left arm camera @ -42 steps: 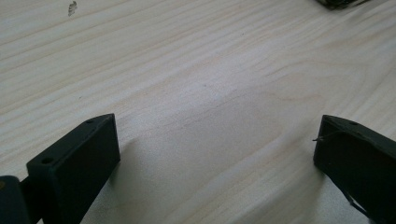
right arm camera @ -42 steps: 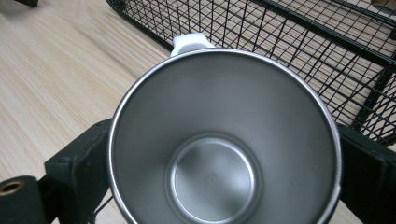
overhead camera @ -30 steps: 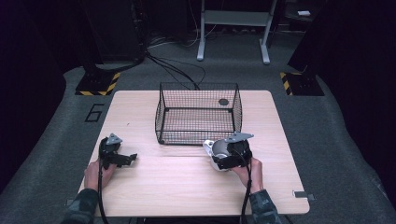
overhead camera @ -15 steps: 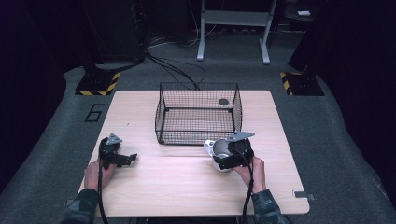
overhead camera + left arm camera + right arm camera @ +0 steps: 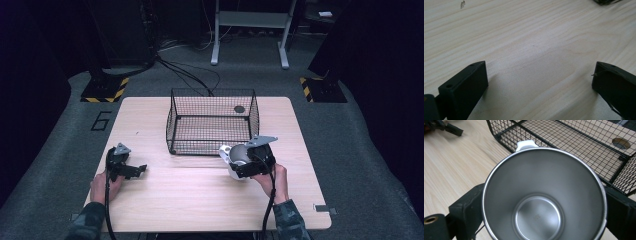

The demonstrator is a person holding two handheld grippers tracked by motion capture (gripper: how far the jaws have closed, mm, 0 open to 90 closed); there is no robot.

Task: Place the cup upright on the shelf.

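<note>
- One cup (image 5: 544,200), steel inside with a white outer wall and a white handle (image 5: 526,144); its mouth faces the right gripper's camera and the inside is bare.
- The cup sits between the two black jaws of the right gripper (image 5: 248,162), which press on its sides; it is at the near right of the table, just in front of the basket.
- One wire basket (image 5: 212,122), black, open at the top, standing at the middle of the table's far half; nothing lies in it.
- Two grippers. The left gripper (image 5: 131,170) is at the near left, well apart from the cup, jaws spread wide over bare wood with nothing between them.
- One table (image 5: 200,200), pale wood grain, with a round dark hole (image 5: 239,109) seen through the basket mesh.
- Room: grey floor, dark surroundings, cables (image 5: 190,75) beyond the table, two yellow-and-black striped bases (image 5: 105,90), a grey stand (image 5: 249,30) at the back.
</note>
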